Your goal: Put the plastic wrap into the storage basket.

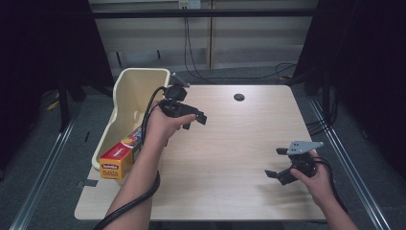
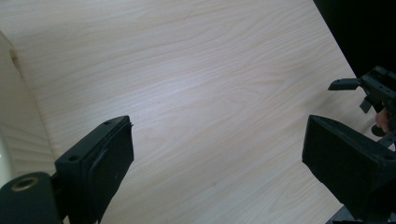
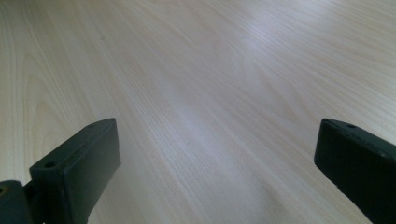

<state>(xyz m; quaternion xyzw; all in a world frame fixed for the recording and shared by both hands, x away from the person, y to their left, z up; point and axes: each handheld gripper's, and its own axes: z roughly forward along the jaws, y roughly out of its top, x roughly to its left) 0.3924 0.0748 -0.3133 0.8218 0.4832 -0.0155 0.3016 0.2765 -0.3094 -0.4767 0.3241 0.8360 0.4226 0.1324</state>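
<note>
1. Cream-coloured plastic bin (image 1: 125,91) sits at the table's left edge, with a long orange and red cardboard box (image 1: 120,155) lying in its near end, one end poking out toward the person.
2. Just right of the bin, the left hand (image 1: 160,125) holds the black left gripper (image 1: 195,120) up over the pale wood-grain table (image 1: 230,143); its jaws stand wide apart with nothing between them, and a thick black cable (image 1: 139,196) trails back under the forearm.
3. Farther back sits a small dark round hole (image 1: 239,97) in the tabletop.
4. Near the right front corner, the right hand (image 1: 318,179) holds the right gripper (image 1: 276,163), grey three-cornered plate on top, jaws spread wide and empty over bare wood.
</note>
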